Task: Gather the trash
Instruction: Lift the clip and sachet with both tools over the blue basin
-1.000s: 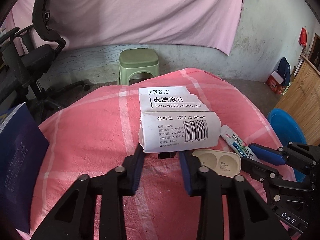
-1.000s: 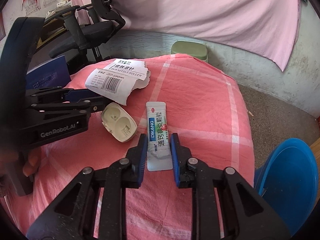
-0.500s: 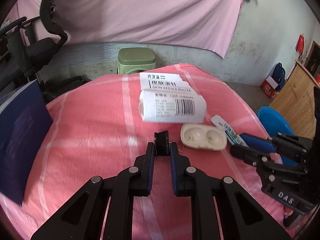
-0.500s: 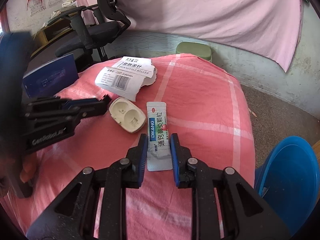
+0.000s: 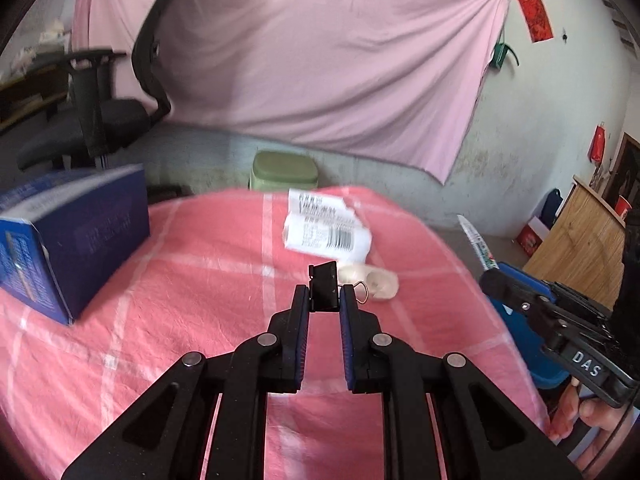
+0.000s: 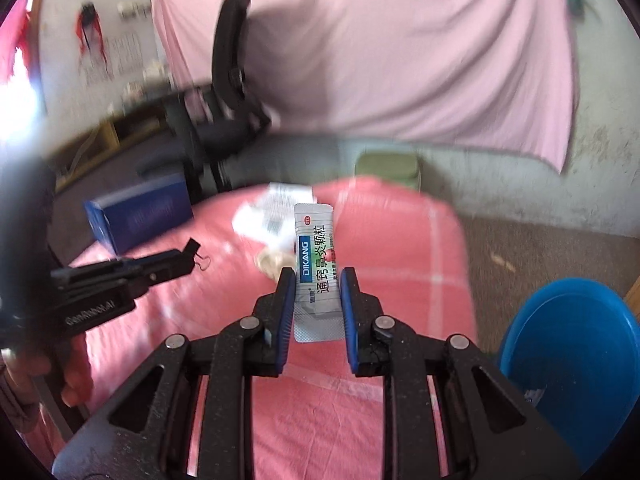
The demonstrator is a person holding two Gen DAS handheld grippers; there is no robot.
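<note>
Both tools have lifted off the worktop. Left tool pinches a black binder clip; right tool pinches a medicine sachet. Next, I think, both go in the blue bin beside the worktop.

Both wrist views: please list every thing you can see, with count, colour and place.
binder clip: 1, black, in left gripper
sachet: 1, white and blue, in right gripper
paper wrapper: 1, white, on cloth, far side
plastic tray: 1, cream, on cloth near wrapper
box: 1, dark blue, cloth's left edge
cloth: 1, pink checked, covering table
basin: 1, blue, on floor, right
stool: 1, green, behind table
office chair: 1, black, back left
left gripper: 1, black
right gripper: 1, black
</note>
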